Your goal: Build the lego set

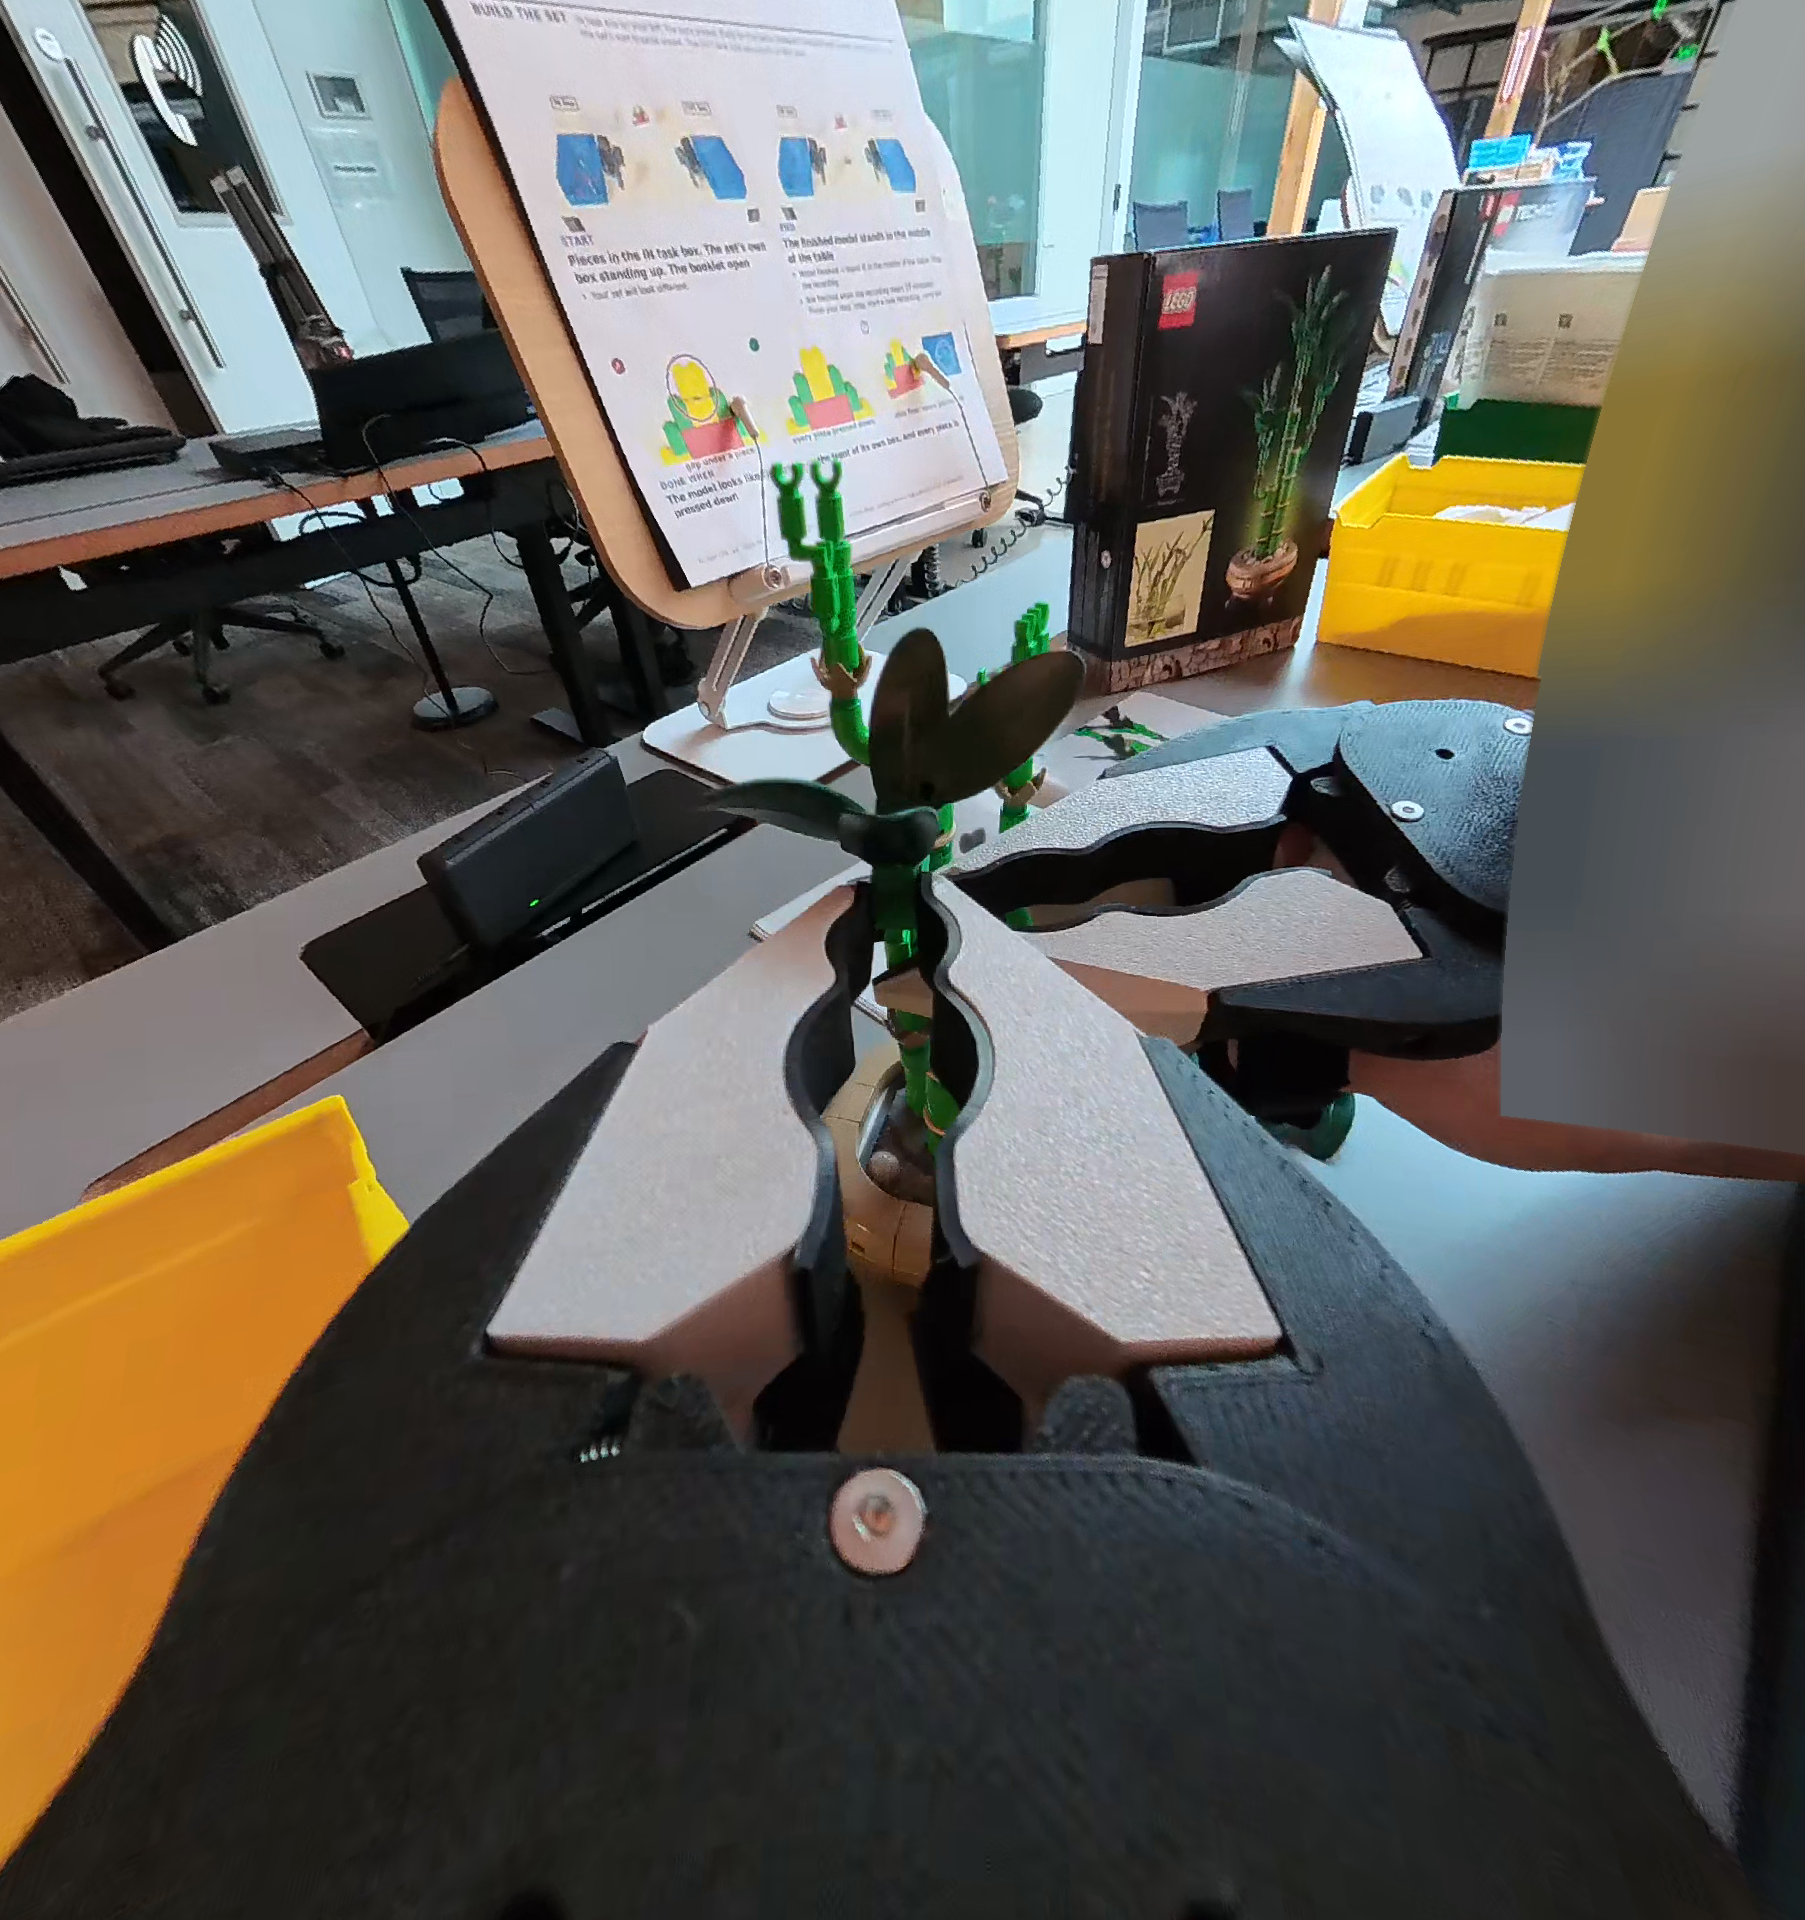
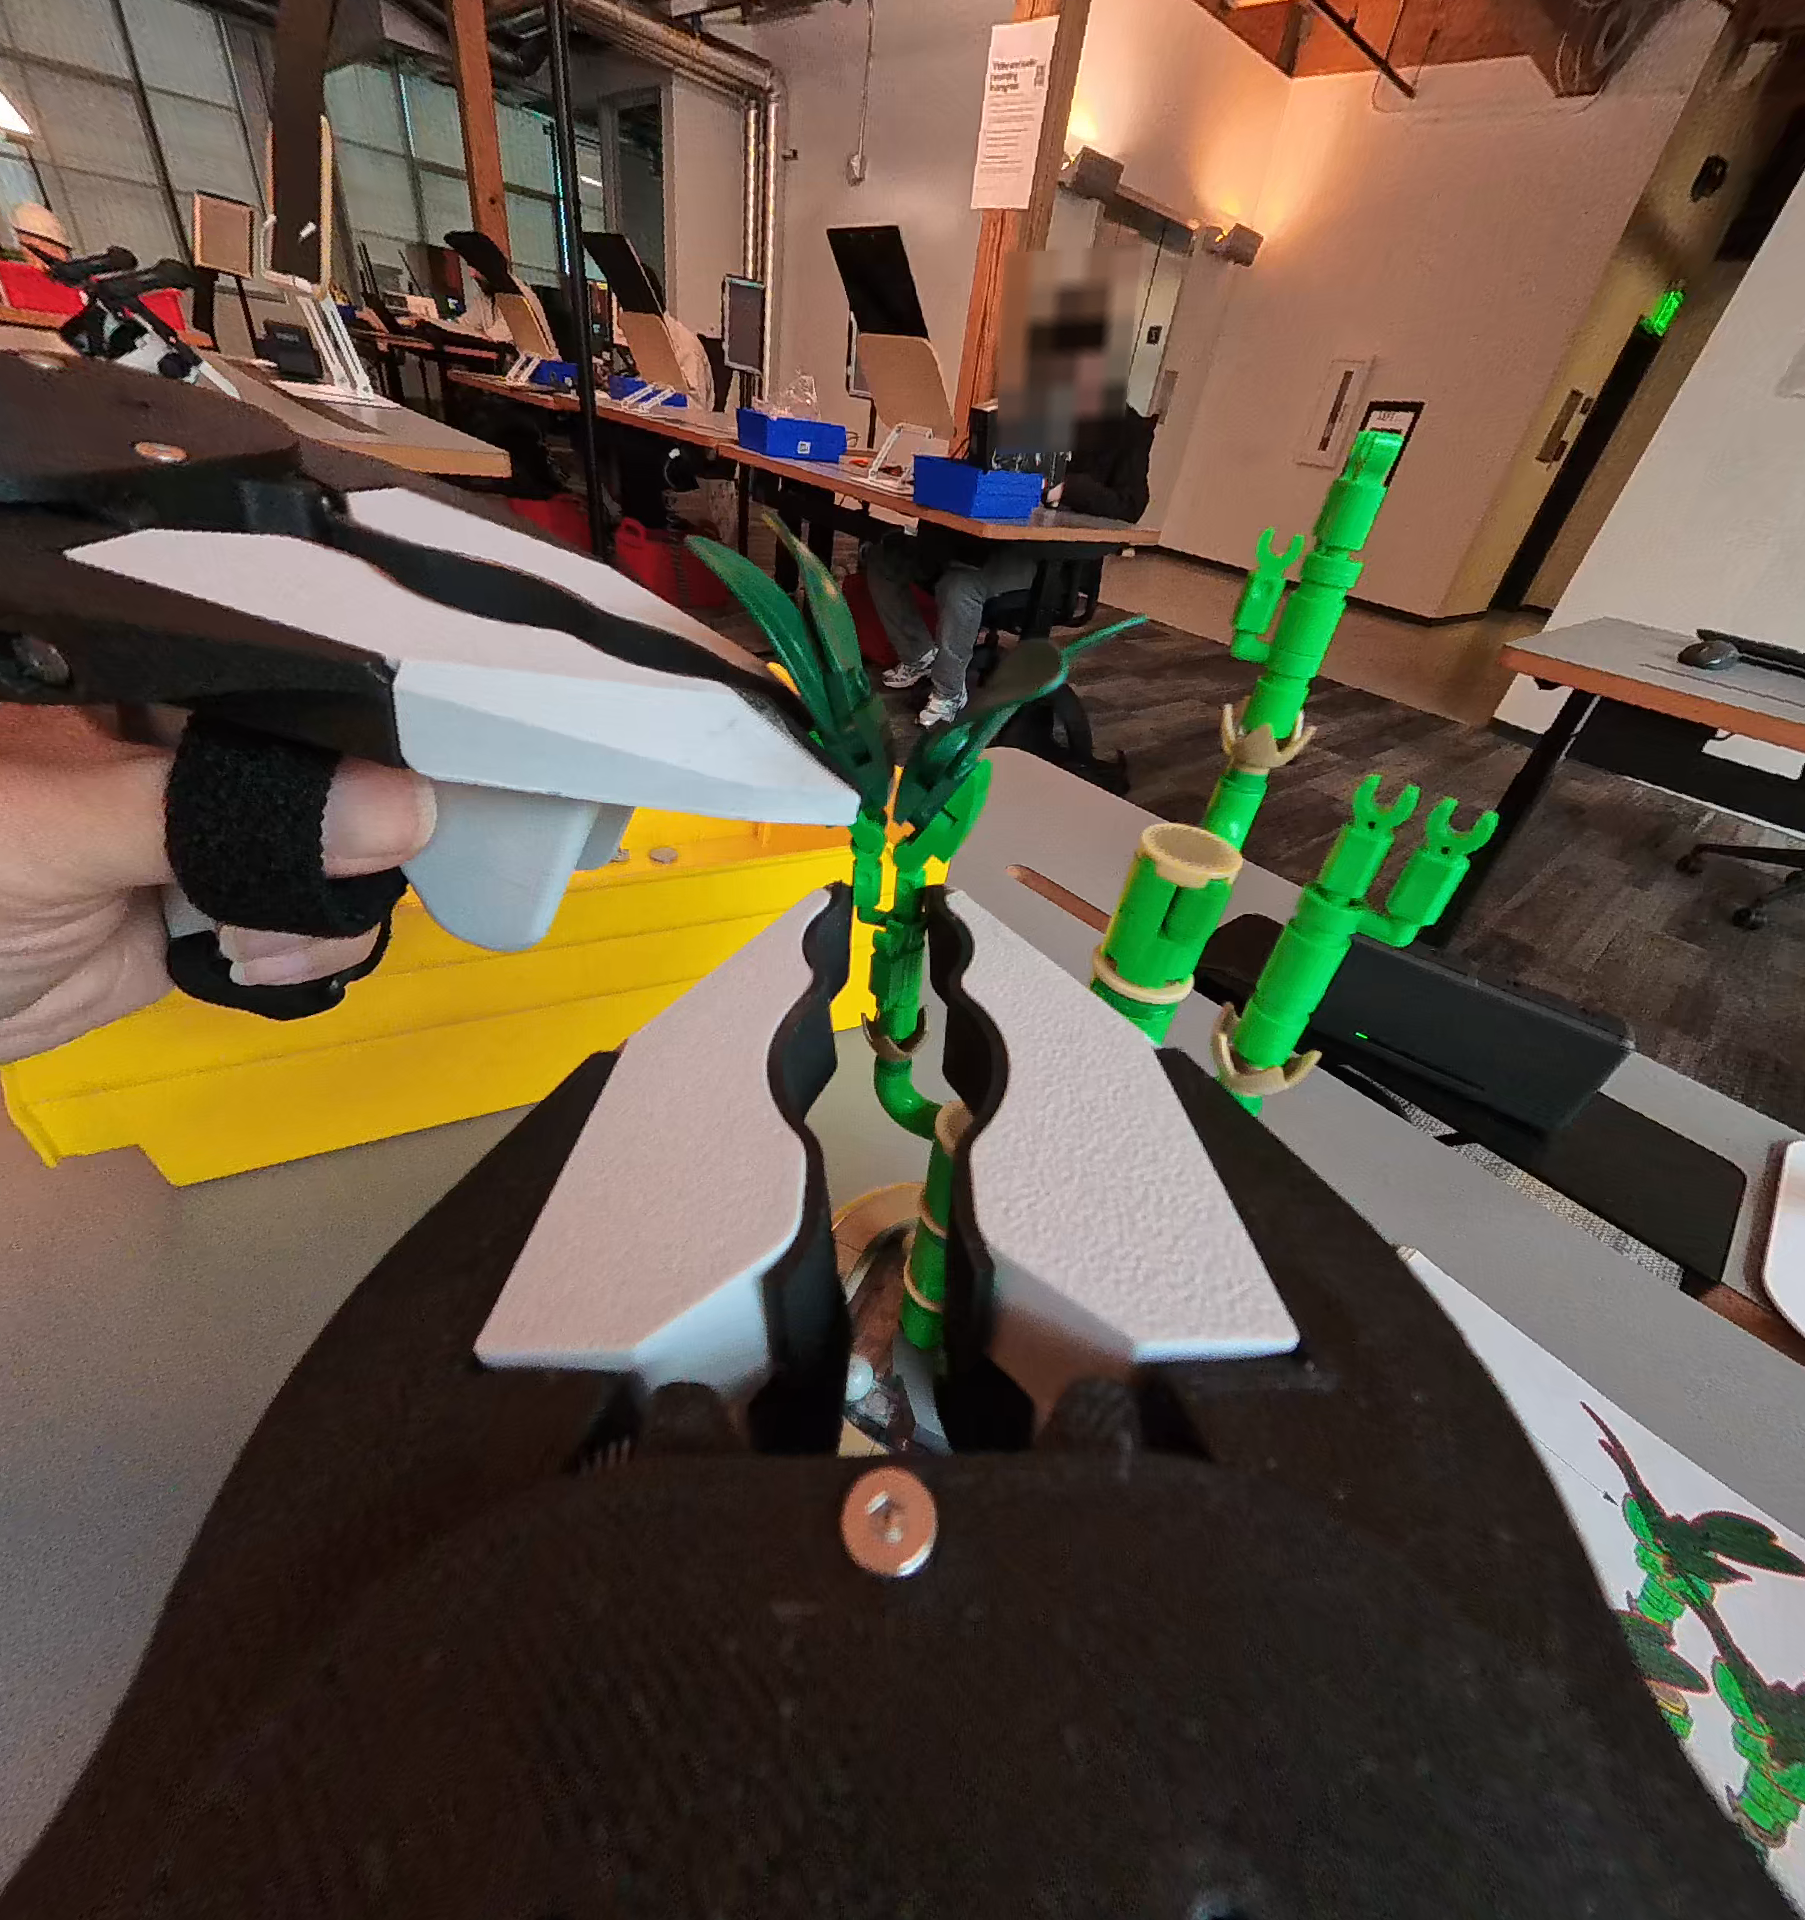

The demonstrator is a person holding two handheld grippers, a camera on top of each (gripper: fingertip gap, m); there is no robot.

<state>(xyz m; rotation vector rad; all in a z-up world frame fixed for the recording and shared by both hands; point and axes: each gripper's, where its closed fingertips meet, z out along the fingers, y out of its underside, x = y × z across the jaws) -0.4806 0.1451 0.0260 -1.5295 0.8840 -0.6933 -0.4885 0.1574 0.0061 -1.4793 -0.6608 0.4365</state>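
1. The grey table (image 2: 202, 1299) has a smooth matte top with a wood-coloured edge, and everything else stands on it.
2. A yellow plastic bin (image 2: 441, 1039) with ribbed walls sits on the left side in the right wrist view; what is in it cannot be seen. A second yellow bin (image 1: 1438, 561) stands further off beside the set's box, with something pale inside that is too unclear to name.
3. The set's box (image 1: 1230, 447) is dark, glossy cardboard and stands upright, with a bamboo picture on its face.
4. A printed instruction sheet (image 1: 732, 260) leans on a rounded wooden stand (image 1: 524, 343).
5. The lego bamboo model (image 2: 1282, 665) stands mid-table between the two grippers. It has bright green segmented plastic stalks, tan collar rings and clip-shaped tips, and it rises from a round tan pot (image 1: 877, 1195) holding brown pebble-like pieces.
6. The right gripper (image 2: 893, 914) has black textured printed bodies and pale, grainy, wavy-edged pads. Its tips are nearly together around a thin green stalk (image 2: 898, 987), but actual contact cannot be told.
7. The left gripper (image 1: 893, 904) is built the same way. Its tips sit close around that stalk just below the leaves, and a firm pinch cannot be confirmed.
8. The dark green leaves (image 1: 939, 717) are thin and glossy, some paddle-shaped and some blade-like, and they fan out from the stalk's top.
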